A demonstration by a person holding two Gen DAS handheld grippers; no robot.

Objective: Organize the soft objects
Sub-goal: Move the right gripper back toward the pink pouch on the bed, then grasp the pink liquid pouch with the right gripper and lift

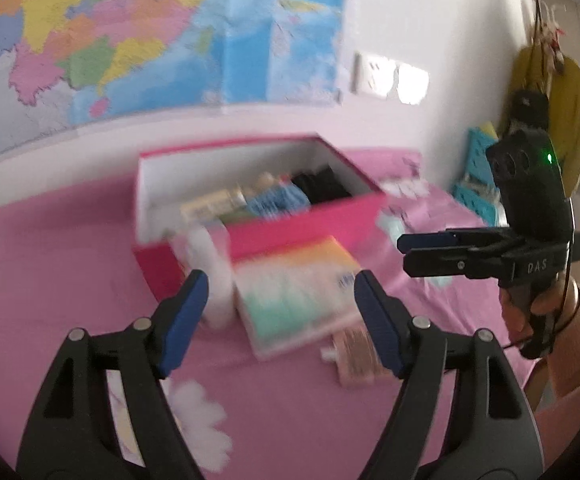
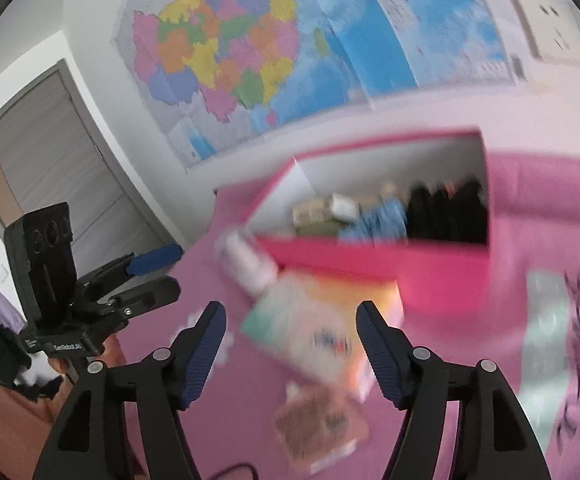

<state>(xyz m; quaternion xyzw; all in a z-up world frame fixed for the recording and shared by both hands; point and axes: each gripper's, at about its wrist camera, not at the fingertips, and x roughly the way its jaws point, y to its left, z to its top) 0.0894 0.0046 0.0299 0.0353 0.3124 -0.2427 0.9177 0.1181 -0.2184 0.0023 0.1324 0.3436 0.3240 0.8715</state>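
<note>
1. Pink bedding (image 1: 70, 280) covers the surface below a coloured wall map (image 1: 102, 40), and an open pink cardboard box (image 1: 306, 232) with a white inside sits on it as the landmark.
2. Inside the box lie black folded fabric (image 1: 322, 186), a blue knitted piece (image 1: 278, 198) and pale packets (image 1: 214, 204), so part of the sorting looks done.
3. Just in front of the box, still outside it, rest a pastel rainbow soft pack (image 1: 302, 296), a white roll (image 1: 214, 276) touching the box's front wall, and a small brown packet (image 1: 358, 356) nearest the cameras.
4. Left gripper (image 1: 280, 320) hovers in front of the box above the pastel pack, jaws spread and holding nothing.
5. Right gripper (image 2: 290, 344) hovers over the same pack, jaws likewise spread and empty.
6. Judging by this, three items remain to be boxed.
</note>
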